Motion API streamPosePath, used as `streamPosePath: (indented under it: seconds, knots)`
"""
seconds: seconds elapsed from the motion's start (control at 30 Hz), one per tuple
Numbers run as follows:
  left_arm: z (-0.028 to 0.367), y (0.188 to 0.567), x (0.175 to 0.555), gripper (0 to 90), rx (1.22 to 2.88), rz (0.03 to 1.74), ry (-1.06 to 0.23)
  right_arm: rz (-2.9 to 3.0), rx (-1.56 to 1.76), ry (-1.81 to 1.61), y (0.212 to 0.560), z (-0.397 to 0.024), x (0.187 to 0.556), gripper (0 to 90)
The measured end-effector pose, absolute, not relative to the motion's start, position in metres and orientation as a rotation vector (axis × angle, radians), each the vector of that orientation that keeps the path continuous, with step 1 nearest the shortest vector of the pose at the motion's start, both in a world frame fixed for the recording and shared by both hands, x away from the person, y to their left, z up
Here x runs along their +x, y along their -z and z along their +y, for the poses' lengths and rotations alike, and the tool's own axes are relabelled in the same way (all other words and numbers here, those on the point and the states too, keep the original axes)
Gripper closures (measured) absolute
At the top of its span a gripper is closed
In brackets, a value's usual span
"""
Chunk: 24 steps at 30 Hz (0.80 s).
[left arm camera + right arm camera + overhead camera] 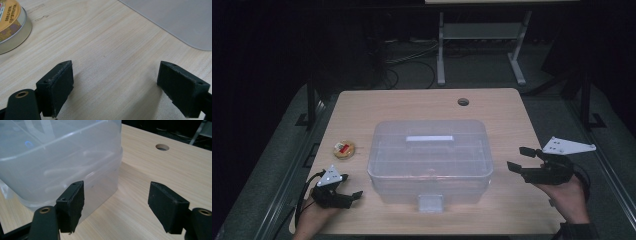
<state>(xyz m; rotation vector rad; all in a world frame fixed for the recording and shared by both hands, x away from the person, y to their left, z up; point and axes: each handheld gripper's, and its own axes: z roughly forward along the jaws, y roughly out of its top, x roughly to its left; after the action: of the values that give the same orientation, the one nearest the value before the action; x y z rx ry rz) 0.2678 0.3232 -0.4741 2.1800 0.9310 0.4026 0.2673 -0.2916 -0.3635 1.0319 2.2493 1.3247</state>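
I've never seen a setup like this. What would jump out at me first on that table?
Most likely the big clear plastic box with its lid on, in the middle of the wooden table. Next, the two black grippers on either side of it, the left gripper and the right gripper, both with jaws open and holding nothing. A small round tin with a yellow label sits left of the box.

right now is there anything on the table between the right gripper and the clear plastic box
Nothing visible. The right gripper hangs open just off the right side of the clear plastic box, and in the right gripper view only bare table lies between its jaws and the box wall. The small round tin sits on the box's far left side.
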Motion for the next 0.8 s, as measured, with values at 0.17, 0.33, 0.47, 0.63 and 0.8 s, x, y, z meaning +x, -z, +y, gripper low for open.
streamPosePath:
  seconds: [0.17,0.33,0.47,0.63,0.8]
  knots:
    - [0.323,0.474,0.268,12.9,2.181,0.931,-0.403,2.237,1.012,-1.341,0.356,-0.289,0.27,29.0]
    - [0.323,0.474,0.268,12.9,2.18,0.931,-0.403,2.242,0.994,-1.352,0.352,-0.286,0.274,29.0]
    - [0.323,0.474,0.268,12.9,2.18,0.931,-0.403,2.238,0.975,-1.371,0.347,-0.281,0.276,29.0]
    - [0.323,0.474,0.268,12.9,2.18,0.932,-0.403,2.235,0.948,-1.397,0.341,-0.276,0.279,29.0]
    - [0.323,0.474,0.268,12.9,2.182,0.931,-0.402,2.245,0.908,-1.434,0.336,-0.267,0.284,29.1]
